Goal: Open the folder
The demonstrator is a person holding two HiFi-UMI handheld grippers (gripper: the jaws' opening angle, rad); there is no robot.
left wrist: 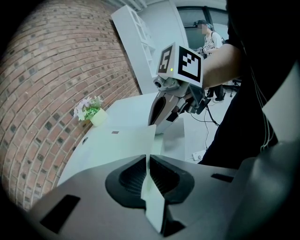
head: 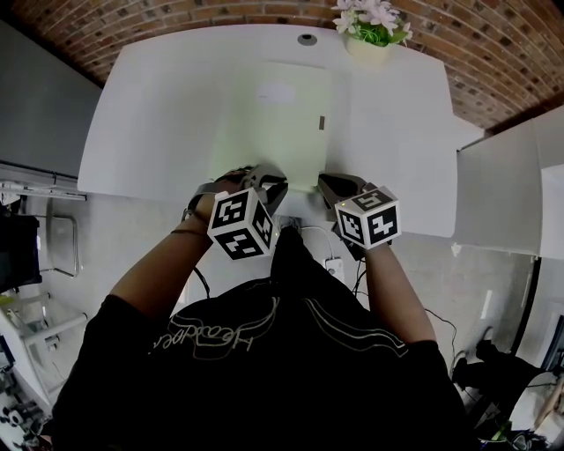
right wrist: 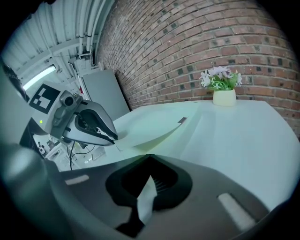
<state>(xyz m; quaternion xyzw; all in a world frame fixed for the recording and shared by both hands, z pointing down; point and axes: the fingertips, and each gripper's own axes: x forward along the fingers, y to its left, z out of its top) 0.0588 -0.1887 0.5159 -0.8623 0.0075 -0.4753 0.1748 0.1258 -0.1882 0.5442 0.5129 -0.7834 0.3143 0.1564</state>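
Observation:
A pale green folder [head: 273, 119] lies in the middle of the white table [head: 150, 114], its near edge at the table's front. My left gripper [head: 267, 187] is shut on the near edge of the top cover [left wrist: 119, 140], and the thin sheet runs up between its pads [left wrist: 149, 161]. My right gripper [head: 328, 187] is close beside it on the right, shut on another pale flap of the folder [right wrist: 146, 190]. In the right gripper view the cover [right wrist: 154, 126] bows up slightly off the table, toward the left gripper [right wrist: 115, 137]. The left gripper view shows the right gripper [left wrist: 153, 123] at the folder's edge.
A small pot of flowers [head: 372, 26] stands at the table's far edge against the brick wall, with a round cable hole [head: 307, 39] beside it. A second white table [head: 502, 189] is at the right. A power strip and cables [head: 335, 264] lie on the floor below.

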